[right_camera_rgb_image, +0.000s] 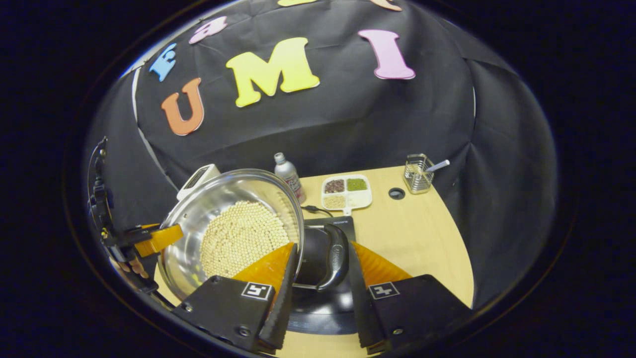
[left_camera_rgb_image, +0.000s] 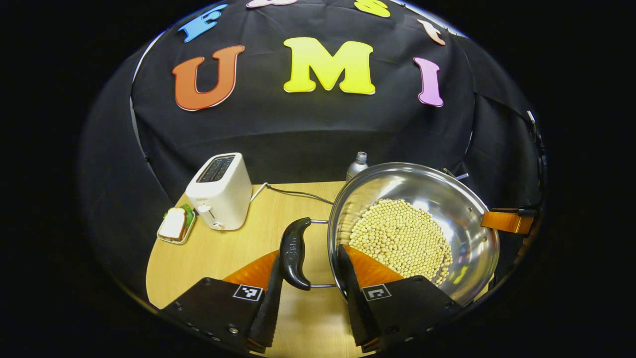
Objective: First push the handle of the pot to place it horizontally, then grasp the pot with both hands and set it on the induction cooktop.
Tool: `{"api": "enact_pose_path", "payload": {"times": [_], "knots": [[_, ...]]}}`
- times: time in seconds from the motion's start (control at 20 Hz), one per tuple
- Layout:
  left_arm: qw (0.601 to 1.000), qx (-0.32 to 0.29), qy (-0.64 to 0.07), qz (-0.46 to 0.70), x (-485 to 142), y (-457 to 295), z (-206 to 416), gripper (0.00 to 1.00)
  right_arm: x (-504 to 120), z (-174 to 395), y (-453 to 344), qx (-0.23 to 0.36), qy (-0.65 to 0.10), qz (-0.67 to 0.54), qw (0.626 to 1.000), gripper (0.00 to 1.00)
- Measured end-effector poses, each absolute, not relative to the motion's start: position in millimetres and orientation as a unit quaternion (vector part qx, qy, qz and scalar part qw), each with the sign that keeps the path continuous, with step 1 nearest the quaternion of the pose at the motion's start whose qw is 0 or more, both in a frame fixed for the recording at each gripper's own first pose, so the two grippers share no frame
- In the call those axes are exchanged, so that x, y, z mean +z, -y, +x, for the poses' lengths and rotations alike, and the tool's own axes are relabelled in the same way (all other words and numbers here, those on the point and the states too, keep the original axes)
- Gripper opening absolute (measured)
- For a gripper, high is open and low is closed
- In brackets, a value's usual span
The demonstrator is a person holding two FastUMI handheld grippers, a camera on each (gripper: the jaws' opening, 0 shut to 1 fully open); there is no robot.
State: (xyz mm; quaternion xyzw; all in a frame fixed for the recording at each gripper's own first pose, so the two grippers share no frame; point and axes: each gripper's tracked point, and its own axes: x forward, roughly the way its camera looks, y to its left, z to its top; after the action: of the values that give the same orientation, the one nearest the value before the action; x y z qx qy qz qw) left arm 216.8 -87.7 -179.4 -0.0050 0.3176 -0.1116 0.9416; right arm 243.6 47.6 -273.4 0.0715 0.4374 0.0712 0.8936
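Observation:
A steel pot [left_camera_rgb_image: 447, 199] holding soybeans [left_camera_rgb_image: 402, 233] hangs between my two grippers. In the left gripper view its black handle [left_camera_rgb_image: 295, 253] lies crosswise in my left gripper [left_camera_rgb_image: 310, 253]; one finger presses the handle's outer side and the other sits inside the pot's wall. In the right gripper view the pot [right_camera_rgb_image: 208, 209] is at the left, and my right gripper [right_camera_rgb_image: 322, 246] clamps the other black handle [right_camera_rgb_image: 338, 258] and the wall in the same way. The black induction cooktop [right_camera_rgb_image: 323, 303] lies right under that handle. Each gripper also shows at the pot's far rim in the other one's view: the right gripper [left_camera_rgb_image: 507, 221] and the left gripper [right_camera_rgb_image: 159, 238].
A white toaster [left_camera_rgb_image: 221, 191] and a plate with a sandwich [left_camera_rgb_image: 175, 224] stand on the wooden table's left. A small bottle [right_camera_rgb_image: 289, 176], a divided tray of grains [right_camera_rgb_image: 346, 191] and a wire holder [right_camera_rgb_image: 417, 174] stand at the back. A hand [right_camera_rgb_image: 131, 266] holds the left gripper.

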Motion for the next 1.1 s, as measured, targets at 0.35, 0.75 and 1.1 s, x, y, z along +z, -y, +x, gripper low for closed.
{"api": "enact_pose_path", "payload": {"times": [0.35,0.75,1.1], "knots": [[0.939,-0.107,-0.327,-0.002,-203.5,114.1,224.4,0.58,-309.1,264.9,-20.1,0.069,-0.441,0.072,0.892,0.57],[0.934,-0.096,-0.343,-0.012,-249.4,135.8,237.9,0.58,-357.1,278.4,-2.5,0.058,-0.448,0.074,0.889,0.54],[0.929,-0.101,-0.354,-0.043,-287.2,140.2,244.0,0.58,-385.4,271.6,-3.1,0.049,-0.429,0.083,0.898,0.54]]}}
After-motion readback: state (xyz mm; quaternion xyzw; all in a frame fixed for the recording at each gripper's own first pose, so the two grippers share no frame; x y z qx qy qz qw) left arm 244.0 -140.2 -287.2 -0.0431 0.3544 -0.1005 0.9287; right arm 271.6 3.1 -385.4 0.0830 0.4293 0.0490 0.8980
